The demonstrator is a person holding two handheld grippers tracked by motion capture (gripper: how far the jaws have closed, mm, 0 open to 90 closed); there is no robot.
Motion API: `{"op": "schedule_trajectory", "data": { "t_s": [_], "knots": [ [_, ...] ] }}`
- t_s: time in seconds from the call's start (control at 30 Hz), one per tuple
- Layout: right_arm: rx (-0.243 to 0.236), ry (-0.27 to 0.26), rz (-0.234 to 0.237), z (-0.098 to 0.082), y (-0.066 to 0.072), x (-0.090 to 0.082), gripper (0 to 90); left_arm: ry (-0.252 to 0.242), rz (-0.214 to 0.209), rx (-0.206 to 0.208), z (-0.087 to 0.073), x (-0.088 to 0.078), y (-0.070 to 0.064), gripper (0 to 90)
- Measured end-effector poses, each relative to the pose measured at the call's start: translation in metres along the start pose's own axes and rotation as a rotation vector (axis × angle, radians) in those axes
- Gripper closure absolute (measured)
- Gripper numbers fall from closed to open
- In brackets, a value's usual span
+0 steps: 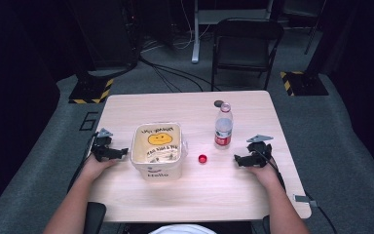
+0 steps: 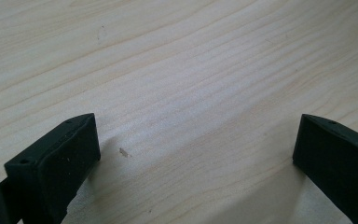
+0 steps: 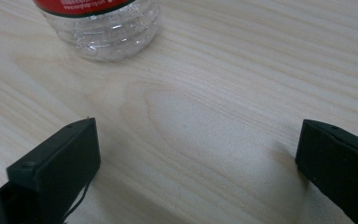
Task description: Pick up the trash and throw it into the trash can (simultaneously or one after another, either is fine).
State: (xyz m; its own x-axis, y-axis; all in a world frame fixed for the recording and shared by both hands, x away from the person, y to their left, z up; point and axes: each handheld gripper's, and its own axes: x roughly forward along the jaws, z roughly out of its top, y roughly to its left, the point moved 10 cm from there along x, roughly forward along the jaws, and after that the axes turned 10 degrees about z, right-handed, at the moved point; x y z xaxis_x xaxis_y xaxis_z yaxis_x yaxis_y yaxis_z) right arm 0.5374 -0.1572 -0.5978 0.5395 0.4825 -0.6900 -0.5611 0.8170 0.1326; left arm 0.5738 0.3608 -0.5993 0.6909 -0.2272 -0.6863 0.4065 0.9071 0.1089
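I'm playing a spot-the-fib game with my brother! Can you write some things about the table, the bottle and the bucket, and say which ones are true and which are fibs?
1. The water bottle is standing up on the table. True.
2. The red cap is screwed on the bottle. False: it lies on the table, apart from the bottle, between it and the bucket.
3. The bucket has a yellow smiley face on it. True.
4. The right gripper is squeezing the bottle. False: its jaws are wide open with only bare table between them.
5. The left gripper is open and holds nothing. True.
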Motion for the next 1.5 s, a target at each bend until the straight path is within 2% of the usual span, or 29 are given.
{"op": "schedule_trajectory", "data": {
  "t_s": [0.3,0.4,0.43,0.5,0.6,0.7,0.87,1.07,1.2,1.23,1.3,1.33,1.5],
  "knots": [
    [-0.015,0.031,0.002,-0.001,0.001,-0.002,0.5,0.0,0.0,0.0,0.0,0.0,0.0,0.2],
    [-0.012,0.042,0.013,-0.001,0.003,-0.005,8.8,0.0,-0.002,0.001,0.0,0.0,0.0,0.2],
    [-0.027,0.048,0.03,0.001,0.005,-0.008,18.3,0.0,-0.001,0.0,0.0,0.0,0.0,0.2],
    [-0.028,0.053,0.028,0.0,0.005,-0.008,18.9,0.0,-0.001,0.001,0.0,0.0,0.0,0.2],
    [-0.014,0.066,0.024,0.001,0.006,-0.01,24.4,0.0,0.0,0.0,0.0,0.0,0.0,0.2],
    [-0.017,0.084,0.023,0.0,0.005,-0.013,24.7,-0.001,0.0,0.001,0.0,0.0,0.0,0.1],
    [-0.011,0.033,0.028,0.01,0.007,-0.022,22.0,0.005,-0.003,0.003,-0.001,-0.001,0.0,0.2],
    [-0.031,0.008,0.044,0.016,0.013,-0.032,20.5,0.006,-0.003,0.002,-0.001,-0.001,0.0,0.2],
    [-0.032,-0.013,0.047,0.022,0.015,-0.033,19.9,0.004,0.0,0.0,-0.001,-0.001,0.0,0.2],
    [-0.051,-0.012,0.056,0.026,0.016,-0.033,19.6,0.003,0.001,0.006,-0.001,-0.001,0.0,0.2],
    [-0.057,-0.014,0.059,0.027,0.017,-0.033,19.3,-0.006,0.003,-0.002,-0.001,-0.001,-0.001,0.2],
    [-0.048,-0.015,0.064,0.029,0.019,-0.032,19.0,-0.001,0.0,0.005,-0.002,-0.002,-0.001,0.2],
    [-0.068,-0.013,0.098,0.038,0.027,-0.027,17.6,-0.002,-0.004,0.01,-0.003,-0.003,-0.002,0.2]
  ]
}}
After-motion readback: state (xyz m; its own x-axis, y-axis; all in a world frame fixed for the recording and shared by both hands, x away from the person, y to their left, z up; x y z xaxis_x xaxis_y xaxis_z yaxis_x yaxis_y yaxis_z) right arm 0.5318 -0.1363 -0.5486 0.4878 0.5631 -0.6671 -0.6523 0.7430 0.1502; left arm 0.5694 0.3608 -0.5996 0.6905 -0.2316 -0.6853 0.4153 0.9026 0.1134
